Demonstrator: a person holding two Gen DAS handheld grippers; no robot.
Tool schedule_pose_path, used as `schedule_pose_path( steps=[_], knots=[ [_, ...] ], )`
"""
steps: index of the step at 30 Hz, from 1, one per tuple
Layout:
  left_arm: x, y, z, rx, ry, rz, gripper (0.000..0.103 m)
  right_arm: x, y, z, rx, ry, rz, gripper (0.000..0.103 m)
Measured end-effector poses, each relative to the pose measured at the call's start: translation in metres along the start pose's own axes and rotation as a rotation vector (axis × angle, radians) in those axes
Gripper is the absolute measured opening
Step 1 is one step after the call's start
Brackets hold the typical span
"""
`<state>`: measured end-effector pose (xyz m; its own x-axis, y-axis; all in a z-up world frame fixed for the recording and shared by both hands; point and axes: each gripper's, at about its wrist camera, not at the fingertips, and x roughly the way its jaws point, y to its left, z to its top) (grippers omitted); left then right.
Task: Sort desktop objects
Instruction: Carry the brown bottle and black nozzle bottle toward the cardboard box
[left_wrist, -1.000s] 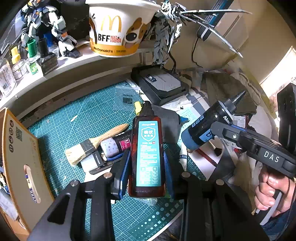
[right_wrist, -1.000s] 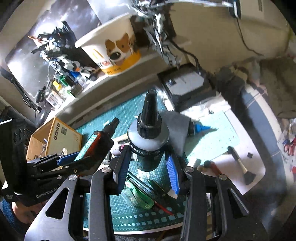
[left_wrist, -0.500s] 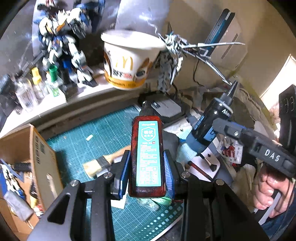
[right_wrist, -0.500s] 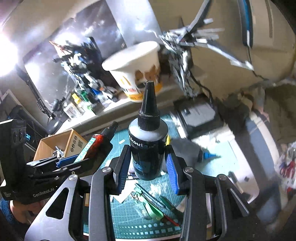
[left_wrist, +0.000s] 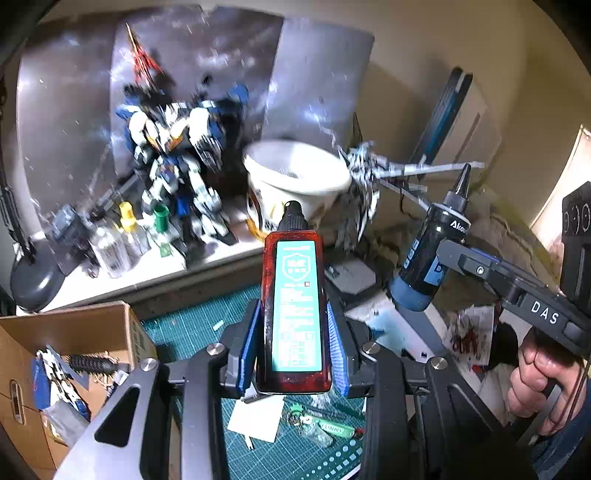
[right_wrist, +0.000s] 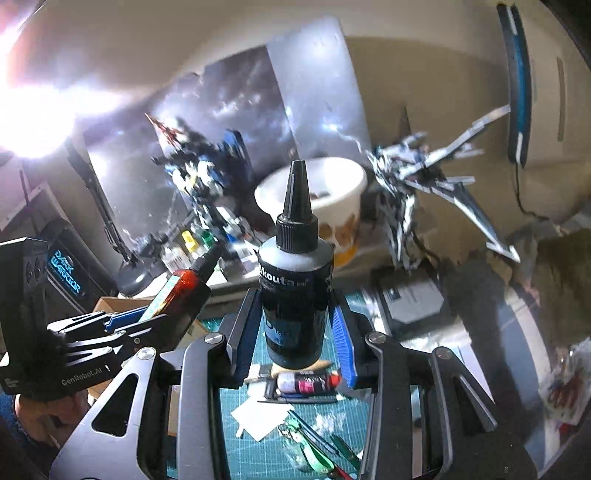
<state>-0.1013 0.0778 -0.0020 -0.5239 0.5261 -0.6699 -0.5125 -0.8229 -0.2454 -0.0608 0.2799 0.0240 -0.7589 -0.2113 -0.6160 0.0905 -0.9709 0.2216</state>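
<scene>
A: Left wrist view first. The left gripper (left_wrist: 295, 325) is clamped on the red bottle (left_wrist: 294, 306), held upright between the blue pads, cap pointing away from the gripper.

B: What's beyond it?

A: Straight ahead of the tips, up on the shelf (left_wrist: 155, 266), a white paper bucket (left_wrist: 295, 184). Ahead-left, small paint jars (left_wrist: 129, 236) and a robot model (left_wrist: 177, 155). Under the jaws, the green cutting mat (left_wrist: 192, 328) with a white card (left_wrist: 256, 419) and green tool bits. Left of the gripper, a cardboard box (left_wrist: 85, 332) with stuff inside. To the right, the right gripper (left_wrist: 436, 266) carries the black bottle (left_wrist: 430, 254).

B: Right wrist view?

A: The right gripper closed on the black bottle, upright, nozzle up. The bucket is dead ahead behind the nozzle. Below the tips, the mat with a small tube (right_wrist: 306, 382), the card and green clutter. The left gripper with the red bottle is off to the left, tilted.

B: Progress?

A: Judgement: mid-sort. Two bottles are off the mat and in the air; the destination isn't settled by the pictures, shelf or bucket seems likely. Loose bits remain on the mat, so there's more to do.
</scene>
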Motion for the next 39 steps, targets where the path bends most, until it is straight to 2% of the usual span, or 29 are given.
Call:
schedule_pose_path(
  steps=[14,22,23,24,25,29,32,37,39],
  knots=[
    [-0.079,0.029,0.025,-0.041,-0.192,0.075,0.034,-0.024,0.061,0.042,-0.111,-0.103,0.079,0.034],
    [-0.117,0.061,0.021,-0.089,-0.248,0.145,0.034,-0.021,0.106,0.052,-0.175,-0.123,0.160,0.032],
    [-0.120,0.065,0.020,-0.096,-0.249,0.154,0.034,-0.020,0.113,0.052,-0.185,-0.123,0.174,0.029],
    [-0.124,0.071,0.018,-0.109,-0.251,0.164,0.034,-0.018,0.119,0.053,-0.195,-0.123,0.190,0.012],
    [-0.127,0.076,0.016,-0.116,-0.252,0.172,0.034,-0.017,0.126,0.053,-0.206,-0.123,0.207,0.007],
    [-0.135,0.100,0.006,-0.141,-0.230,0.227,0.034,0.005,0.164,0.052,-0.257,-0.054,0.257,0.006],
    [-0.139,0.123,-0.007,-0.179,-0.203,0.267,0.034,0.012,0.175,0.047,-0.259,-0.034,0.286,0.006],
    [-0.133,0.161,-0.036,-0.254,-0.138,0.320,0.034,0.030,0.182,0.037,-0.263,0.012,0.291,0.006],
    [-0.129,0.172,-0.049,-0.285,-0.111,0.330,0.034,0.050,0.173,0.023,-0.248,0.066,0.286,0.006]
  ],
)
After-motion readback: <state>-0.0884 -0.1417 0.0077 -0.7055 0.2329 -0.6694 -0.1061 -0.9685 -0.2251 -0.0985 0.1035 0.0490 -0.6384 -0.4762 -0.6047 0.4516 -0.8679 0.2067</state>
